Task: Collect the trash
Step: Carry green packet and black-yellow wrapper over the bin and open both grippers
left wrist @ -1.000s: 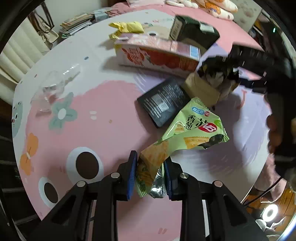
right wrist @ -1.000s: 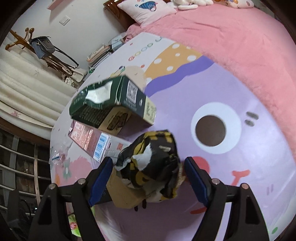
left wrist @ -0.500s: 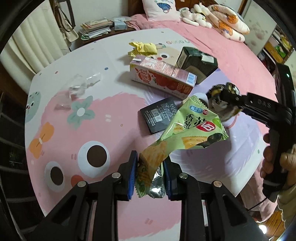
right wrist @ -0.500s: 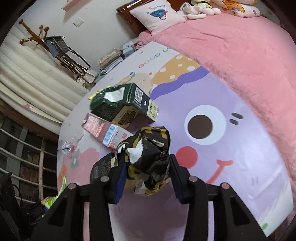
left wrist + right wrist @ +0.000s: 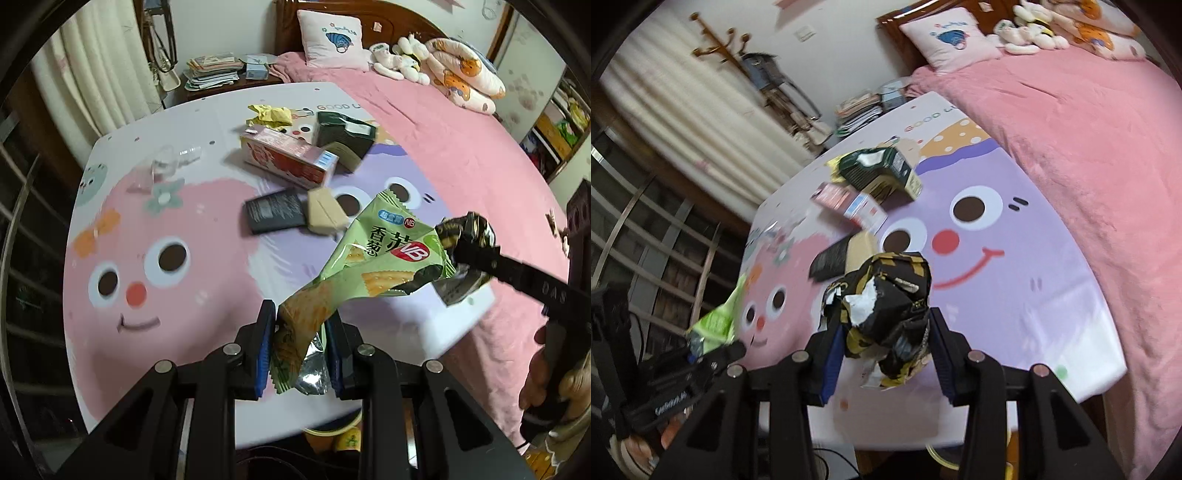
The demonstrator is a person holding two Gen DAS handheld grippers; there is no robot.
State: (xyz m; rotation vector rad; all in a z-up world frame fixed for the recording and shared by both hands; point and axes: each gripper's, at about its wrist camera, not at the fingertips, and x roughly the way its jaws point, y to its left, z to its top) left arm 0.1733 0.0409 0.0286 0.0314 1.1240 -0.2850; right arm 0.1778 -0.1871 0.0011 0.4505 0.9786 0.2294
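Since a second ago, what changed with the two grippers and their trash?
The right gripper closed its fingers on the black-and-yellow wrapper, which earlier sat loose between them, and lifted it off the tan box. The left gripper kept its hold on the green snack bag and pulled back from the table. The cartons and the black packet stayed put.

green snack bag (image 5: 373,266), crumpled black wrapper (image 5: 886,314)

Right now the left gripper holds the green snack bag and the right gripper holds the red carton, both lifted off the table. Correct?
Not quite. The right gripper holds a crumpled black-and-yellow wrapper, as the right wrist view shows; the red carton lies on the table. The left gripper does hold the green snack bag, and both are lifted.
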